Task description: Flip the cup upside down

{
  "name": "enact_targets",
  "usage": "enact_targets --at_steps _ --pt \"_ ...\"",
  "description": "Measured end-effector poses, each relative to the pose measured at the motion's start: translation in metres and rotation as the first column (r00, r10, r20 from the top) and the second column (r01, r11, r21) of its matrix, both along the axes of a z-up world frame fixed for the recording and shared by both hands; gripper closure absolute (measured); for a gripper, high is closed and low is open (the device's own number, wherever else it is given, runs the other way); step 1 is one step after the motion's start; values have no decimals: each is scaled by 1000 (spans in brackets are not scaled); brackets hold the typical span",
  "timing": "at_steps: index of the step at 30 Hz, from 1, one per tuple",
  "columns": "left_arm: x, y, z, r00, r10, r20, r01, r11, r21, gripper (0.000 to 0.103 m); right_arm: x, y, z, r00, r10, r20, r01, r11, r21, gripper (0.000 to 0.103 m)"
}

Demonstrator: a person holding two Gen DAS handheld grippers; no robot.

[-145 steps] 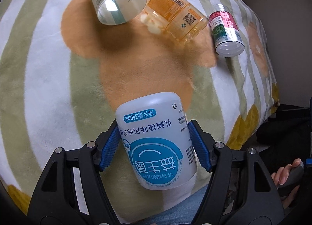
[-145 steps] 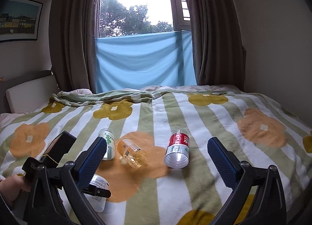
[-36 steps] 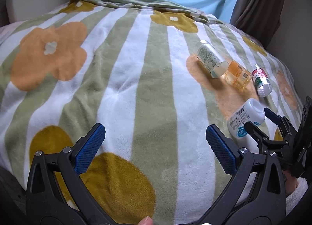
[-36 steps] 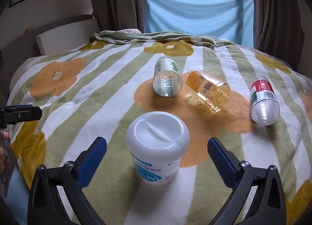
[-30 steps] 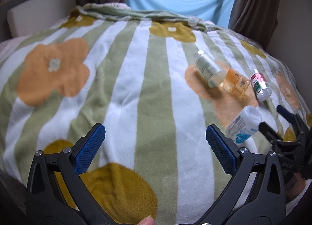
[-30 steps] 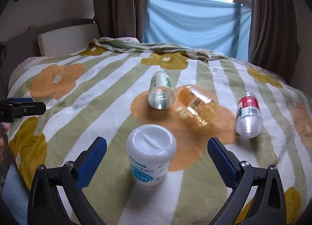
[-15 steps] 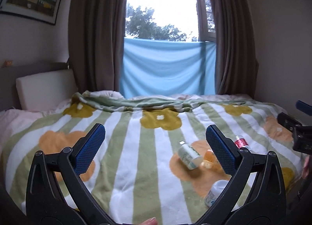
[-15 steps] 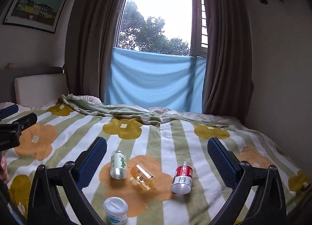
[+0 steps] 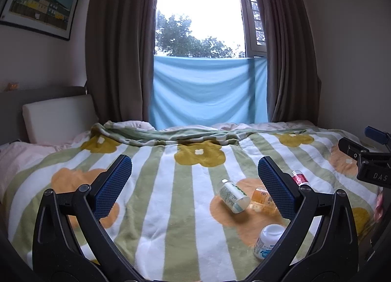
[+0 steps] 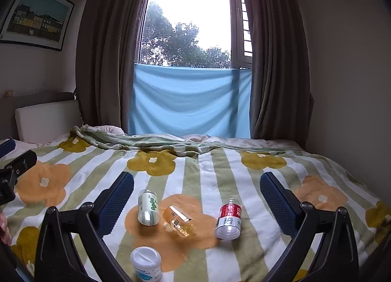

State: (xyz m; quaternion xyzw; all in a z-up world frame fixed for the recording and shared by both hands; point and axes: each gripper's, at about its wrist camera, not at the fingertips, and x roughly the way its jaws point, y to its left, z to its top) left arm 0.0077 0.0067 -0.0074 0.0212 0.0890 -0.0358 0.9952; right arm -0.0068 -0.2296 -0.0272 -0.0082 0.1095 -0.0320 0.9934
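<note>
Inspection of the bed blanket (image 10: pixel 195 172), taken as the reference surface, with findings from largest to smallest.

Both grippers have been lifted well clear of the blanket within the last second or so; both wrist views now take in the window and curtains, where they earlier looked down at close range. The left gripper (image 9: pixel 193 184) stands with jaws spread wide and nothing between them. The right gripper (image 10: pixel 196 198) is likewise wide apart and empty. Neither touches any object.

The white cup (image 10: pixel 146 267) stands on the blanket at its near edge, on the orange flower patch, closed base up and label inverted. Earlier it was clamped in the left gripper; it is now released and standing alone. Judgement: the flip appears complete, and the withdrawal of both tools is consistent with the task being finished.

Three other containers lie on their sides farther up the blanket from the white cup: a green-labelled bottle (image 10: pixel 148 207), an amber bottle (image 10: pixel 179 220) and a red-labelled bottle (image 10: pixel 228 218). Their arrangement matches the earlier views.

Limits of observation: in the left wrist view the white cup (image 9: pixel 267 239) is partly covered by the gripper's right finger, as are the amber and red-labelled bottles. Whether the cup's rim sits flat in the soft pile cannot be confirmed. The label print is too small to read.
</note>
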Motion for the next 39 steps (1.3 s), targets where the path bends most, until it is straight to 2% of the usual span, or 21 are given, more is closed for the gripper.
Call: enact_targets --at_steps 39 --pt "2 -5 -3 1000 -10 -13 10 1000 -18 0 2 0 1 1000 -4 2 4 1000 7 0"
